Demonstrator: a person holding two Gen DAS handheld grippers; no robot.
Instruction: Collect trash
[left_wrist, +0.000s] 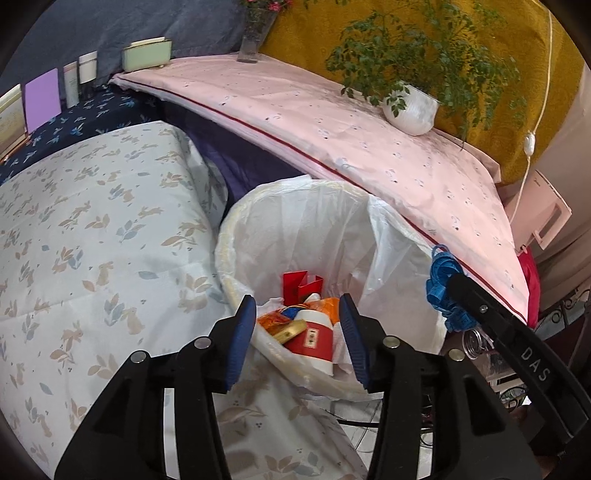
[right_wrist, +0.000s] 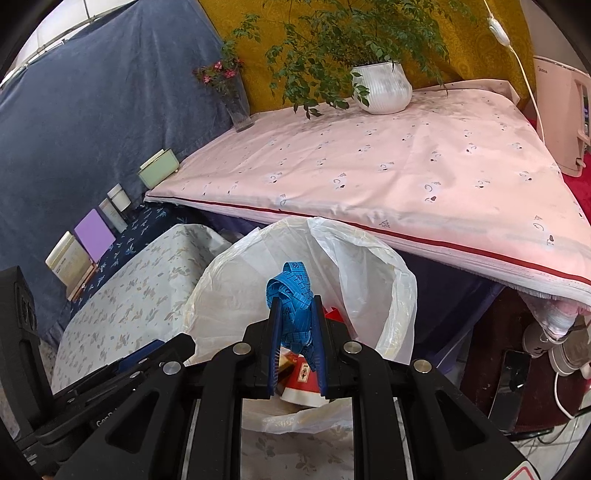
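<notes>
"DAS" on the right gripper; "86", "97" on the blue tape measure.

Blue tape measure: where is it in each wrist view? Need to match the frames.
Left wrist view: blue tape measure at right of centre, bunched at the tip of the right gripper, beside the bin's right rim.
Right wrist view: tape measure at centre, clamped between the right gripper's fingers, above the bin.
Shared landmark: white-lined trash bin.

Beyond me stood a white potted plant on the pink cloth, a glass vase beside it.
</notes>
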